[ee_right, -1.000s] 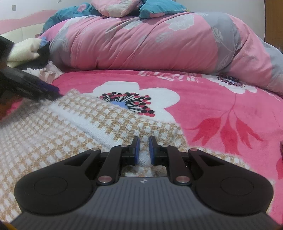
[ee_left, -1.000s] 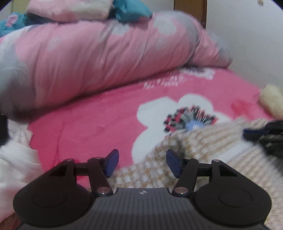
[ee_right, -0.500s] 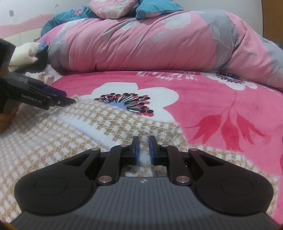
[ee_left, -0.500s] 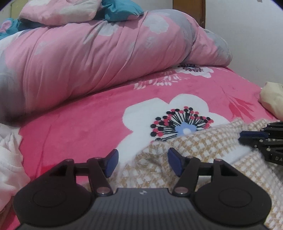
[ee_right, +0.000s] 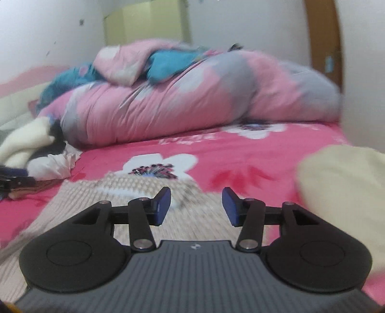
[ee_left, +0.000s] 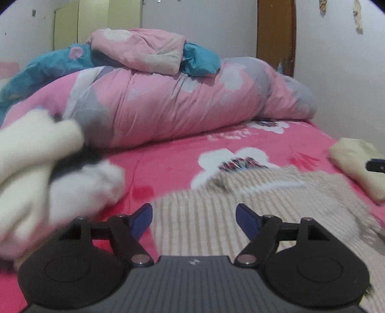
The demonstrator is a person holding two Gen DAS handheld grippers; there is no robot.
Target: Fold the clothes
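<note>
Beige checked sweater [ee_left: 252,207] flat on the pink flowered blanket [ee_right: 240,156], left gripper [ee_left: 194,218] and right gripper [ee_right: 196,204] above it, both just opening, jaws apart and empty, cream folded garment [ee_right: 341,192] beside the sweater, pink duvet [ee_left: 180,106] behind it

No readable text, label or number shows anywhere.

Pink floral bedspread [ee_left: 173,166] covers the bed. Rolled pink-grey duvet [ee_left: 182,106] lies across its far end, small pink pillow [ee_left: 142,50] and teal bedding [ee_left: 202,60] on top of it. Wooden door [ee_left: 275,31] behind duvet, pale wardrobe [ee_right: 146,21] further left.
</note>
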